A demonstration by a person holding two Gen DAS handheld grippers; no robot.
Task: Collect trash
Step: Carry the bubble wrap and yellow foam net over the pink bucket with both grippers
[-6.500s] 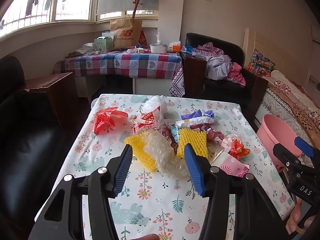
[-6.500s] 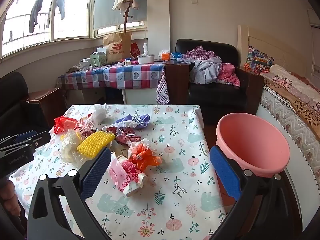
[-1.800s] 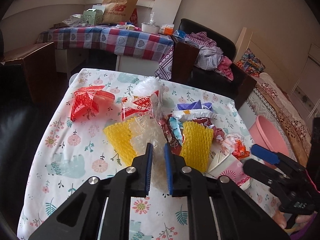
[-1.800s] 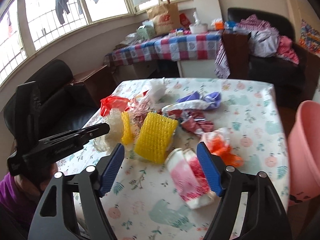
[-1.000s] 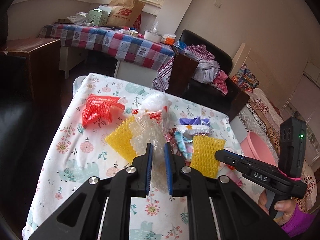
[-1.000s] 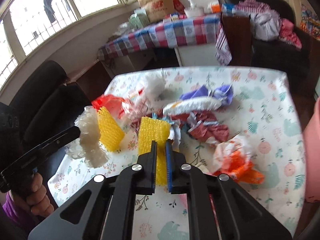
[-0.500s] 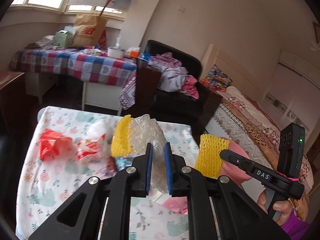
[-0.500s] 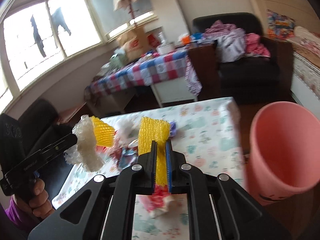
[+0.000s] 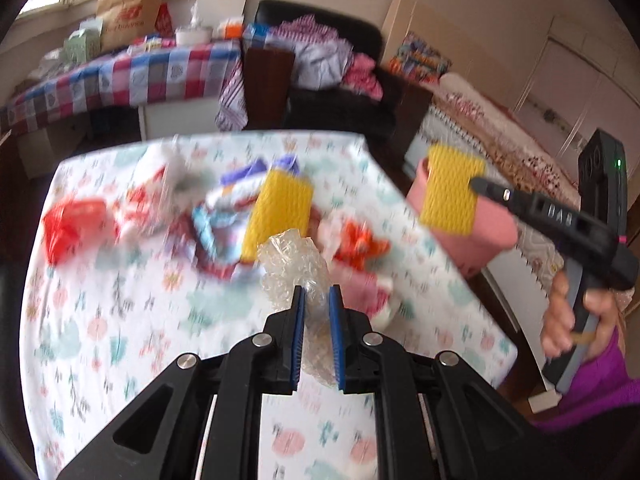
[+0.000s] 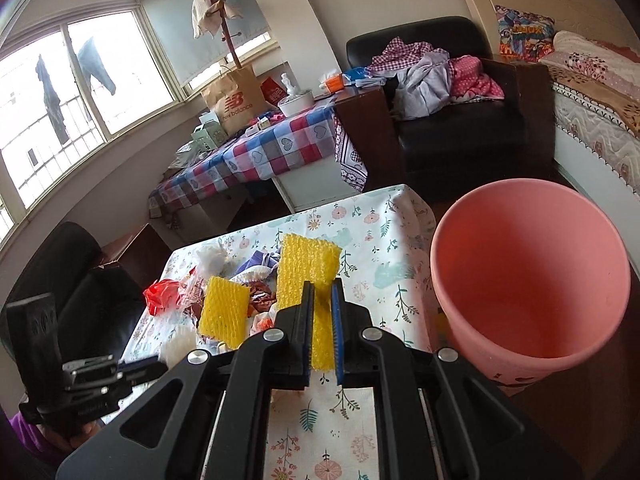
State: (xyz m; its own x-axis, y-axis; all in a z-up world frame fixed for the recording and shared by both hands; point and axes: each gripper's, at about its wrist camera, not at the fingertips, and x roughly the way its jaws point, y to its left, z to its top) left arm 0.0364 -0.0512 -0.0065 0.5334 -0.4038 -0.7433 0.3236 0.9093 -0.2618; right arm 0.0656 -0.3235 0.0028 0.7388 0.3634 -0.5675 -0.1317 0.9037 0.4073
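Note:
My left gripper [image 9: 316, 294] is shut on a clump of clear bubble wrap [image 9: 292, 264]; a yellow foam net [image 9: 278, 210] clings to the wrap's far side, and both hang above the floral table [image 9: 120, 320]. My right gripper [image 10: 320, 288] is shut on a second yellow foam net [image 10: 308, 264], held in the air just left of the pink bin [image 10: 528, 280]. In the left wrist view the right gripper [image 9: 474, 184] holds that net [image 9: 452, 192] in front of the bin [image 9: 492, 228]. The right wrist view shows the left gripper [image 10: 160, 364] low at the left.
Trash lies on the table: a red bag [image 9: 76, 220], an orange wrapper [image 9: 360, 244], purple and white wrappers [image 9: 240, 176]. A checkered table [image 10: 260, 152], a black armchair [image 10: 460, 120] with clothes and a bed [image 10: 592, 92] stand beyond. A black sofa [image 10: 60, 280] is left.
Both grippers have swung to the right with their loads. The right one's foam net now hangs beside the pink bin, which looks larger. The left view has tipped down onto the table.

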